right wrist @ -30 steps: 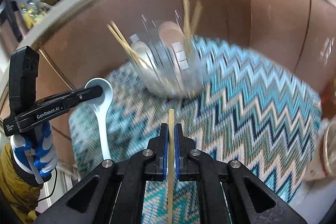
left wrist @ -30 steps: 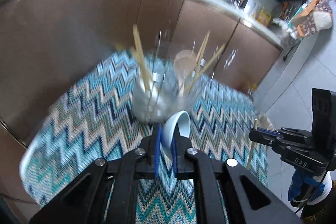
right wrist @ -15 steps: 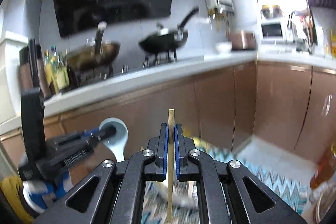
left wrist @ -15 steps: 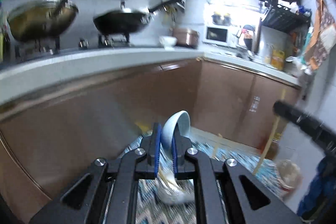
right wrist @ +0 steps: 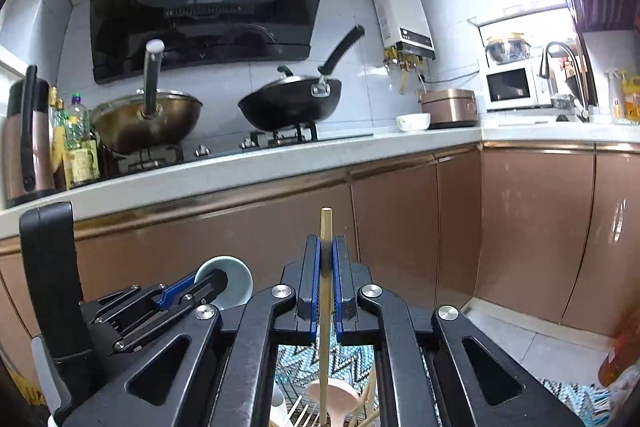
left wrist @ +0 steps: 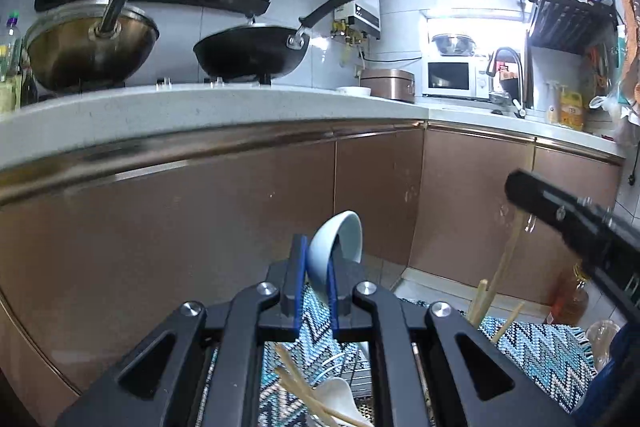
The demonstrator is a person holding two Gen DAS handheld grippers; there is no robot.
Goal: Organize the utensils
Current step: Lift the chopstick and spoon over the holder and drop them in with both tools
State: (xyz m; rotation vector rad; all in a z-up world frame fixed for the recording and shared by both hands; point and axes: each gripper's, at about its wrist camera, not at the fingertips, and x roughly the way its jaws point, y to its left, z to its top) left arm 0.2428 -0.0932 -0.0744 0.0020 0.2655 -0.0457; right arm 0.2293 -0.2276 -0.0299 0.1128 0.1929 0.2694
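My left gripper is shut on a pale blue ceramic spoon, its bowl sticking up past the fingertips. It also shows at the lower left of the right wrist view. My right gripper is shut on a wooden chopstick that stands upright and runs down toward the utensil holder below, which holds a pink spoon, a white spoon and several chopsticks. The right gripper's finger and chopstick show at the right of the left wrist view.
A zigzag blue cloth lies under the holder. Brown cabinets and a white counter stand ahead, with a black wok, a brass pot, bottles, a rice cooker and a microwave.
Both grippers have tilted up from looking down at the holder to looking level at the kitchen, and now stand over the holder. Each keeps its grip, spoon left, chopstick right.
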